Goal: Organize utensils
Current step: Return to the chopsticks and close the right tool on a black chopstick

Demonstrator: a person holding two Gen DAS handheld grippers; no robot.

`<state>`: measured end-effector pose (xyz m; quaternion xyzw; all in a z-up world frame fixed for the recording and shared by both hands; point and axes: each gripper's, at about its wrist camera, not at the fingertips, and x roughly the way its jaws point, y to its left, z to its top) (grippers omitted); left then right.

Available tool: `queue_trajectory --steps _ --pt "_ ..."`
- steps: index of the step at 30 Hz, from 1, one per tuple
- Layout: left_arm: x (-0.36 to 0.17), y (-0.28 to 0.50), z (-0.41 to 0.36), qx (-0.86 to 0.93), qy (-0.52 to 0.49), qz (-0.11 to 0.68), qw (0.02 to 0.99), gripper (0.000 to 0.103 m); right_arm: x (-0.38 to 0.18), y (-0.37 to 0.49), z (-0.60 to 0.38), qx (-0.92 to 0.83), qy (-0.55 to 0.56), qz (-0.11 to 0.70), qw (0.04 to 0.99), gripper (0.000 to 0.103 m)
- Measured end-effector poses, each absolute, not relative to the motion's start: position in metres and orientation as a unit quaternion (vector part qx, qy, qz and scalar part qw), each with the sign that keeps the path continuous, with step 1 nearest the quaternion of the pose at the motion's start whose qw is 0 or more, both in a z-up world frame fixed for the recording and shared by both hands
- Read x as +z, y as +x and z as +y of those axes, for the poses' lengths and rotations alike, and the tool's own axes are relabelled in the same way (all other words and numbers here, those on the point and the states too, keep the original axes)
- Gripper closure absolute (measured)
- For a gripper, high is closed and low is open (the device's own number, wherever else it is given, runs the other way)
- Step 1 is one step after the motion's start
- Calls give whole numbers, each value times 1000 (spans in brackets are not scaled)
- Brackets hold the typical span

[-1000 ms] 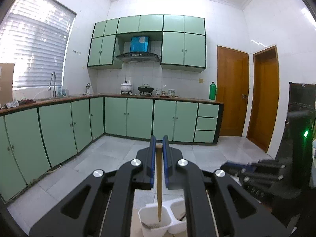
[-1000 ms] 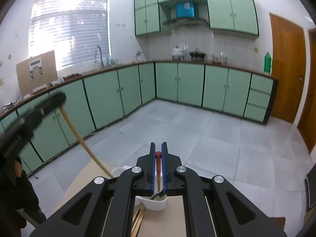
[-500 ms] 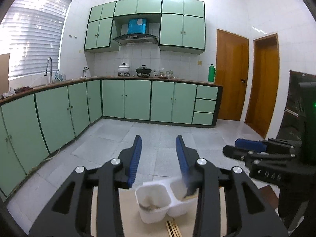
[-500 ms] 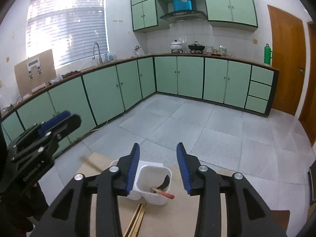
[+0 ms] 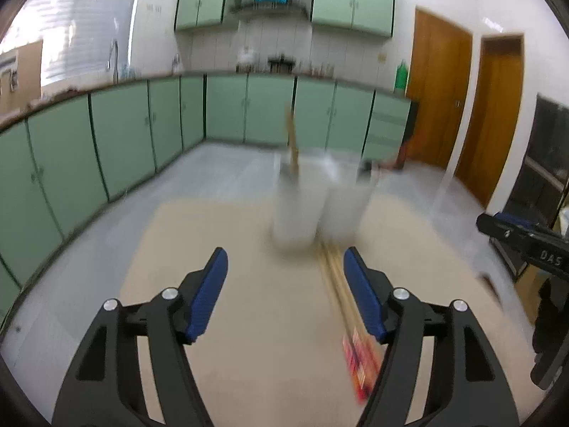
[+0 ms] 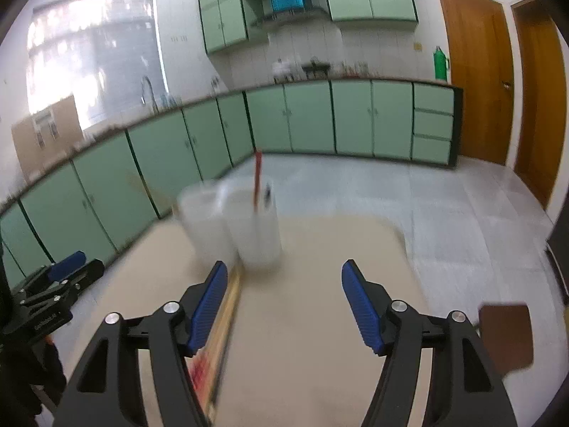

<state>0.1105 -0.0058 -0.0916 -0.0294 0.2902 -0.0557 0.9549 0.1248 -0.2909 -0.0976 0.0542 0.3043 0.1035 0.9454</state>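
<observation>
- White plastic two-compartment utensil holder (image 5: 320, 199) stands upright near the far edge of the beige tabletop (image 5: 249, 320), blurred in both views.
- From the left wrist view, a pale wooden-handled utensil (image 5: 292, 138) stands up out of the holder's left compartment, leaning a little.
- From the right wrist view, a red-handled utensil (image 6: 256, 178) stands in the holder's right compartment, with a dark utensil tip (image 6: 267, 192) just beside it at the rim.
- A bundle of wooden chopsticks with red-patterned ends (image 5: 345, 306) lies flat on the tabletop, running from the holder's foot back toward the cameras; the same bundle appears in the right wrist view (image 6: 220, 331).
- The left gripper (image 5: 284, 284), black with blue finger pads (image 5: 208, 295), hovers over the tabletop with its jaws spread wide and nothing between them; the chopsticks lie just inside its right-hand finger.
- The right gripper (image 6: 284, 291) is likewise spread wide and holds nothing; the chopsticks pass under its left-hand finger.
- Each gripper shows at the edge of the other's view, well apart from the holder.
- Mint-green kitchen cabinets (image 6: 320, 117) line the walls behind, and a brown wooden door (image 6: 473, 82) stands at the right.
- A brown flat board (image 6: 506, 334) sits off the table's right edge in the right wrist view; what it is cannot be told.
</observation>
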Motion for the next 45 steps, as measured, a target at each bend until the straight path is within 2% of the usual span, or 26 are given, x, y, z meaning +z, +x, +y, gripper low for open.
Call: queue_trajectory --steps 5,10,13,15,25,28,30,45 --pt "-151 88 2 -51 -27 371 927 36 -152 90 -266 109 27 353 929 37" --pt "-175 74 -2 -44 -23 399 916 35 -179 70 -248 130 20 391 911 39" --pt "-182 67 -8 -41 -10 412 910 35 -187 62 -236 143 12 402 904 44" --pt "-183 66 -10 -44 -12 418 907 35 -191 60 -228 152 5 411 899 53" --pt "-184 58 -19 -48 -3 420 906 33 -200 60 -210 149 -20 420 895 69" --pt "-184 57 -21 -48 -2 421 906 33 -200 59 -207 153 -26 420 894 80" --pt "-185 59 -22 -48 -2 423 905 33 -200 58 -207 159 -27 421 893 95" --pt "-187 73 -53 -80 6 431 899 33 -201 62 -245 122 6 420 899 96"
